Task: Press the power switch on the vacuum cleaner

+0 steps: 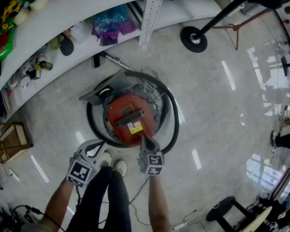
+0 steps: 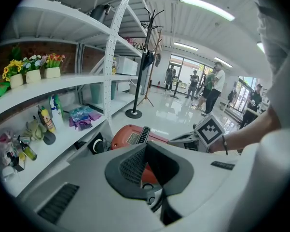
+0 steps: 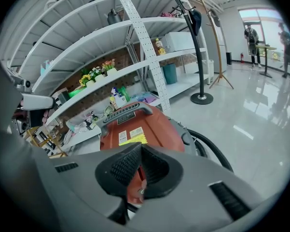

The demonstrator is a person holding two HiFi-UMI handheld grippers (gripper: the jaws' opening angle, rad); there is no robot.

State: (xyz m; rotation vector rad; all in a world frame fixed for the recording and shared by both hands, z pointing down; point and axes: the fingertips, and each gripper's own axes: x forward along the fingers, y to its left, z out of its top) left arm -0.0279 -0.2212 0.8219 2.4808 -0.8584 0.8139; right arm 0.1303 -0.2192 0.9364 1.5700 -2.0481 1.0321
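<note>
The approach to the switch is judged to be the step in hand. The red canister vacuum cleaner [image 1: 130,120] is seen on the floor [image 1: 222,129] just ahead of the person's feet, ringed by its black hose [image 1: 174,122], near the shelf [image 1: 87,13]. The right claw [image 1: 146,142] is held narrow, pads nearly together with nothing gripped, its tip at the near edge of the red housing. The left claw [image 1: 93,148] is likewise drawn narrow and empty, kept beside the vacuum's left. The switch itself cannot be picked out with certainty; a short downward push with the closed right tip would be called for next. A yellow-and-white label [image 3: 130,137] is carried on the housing, but its print cannot be read.
</note>
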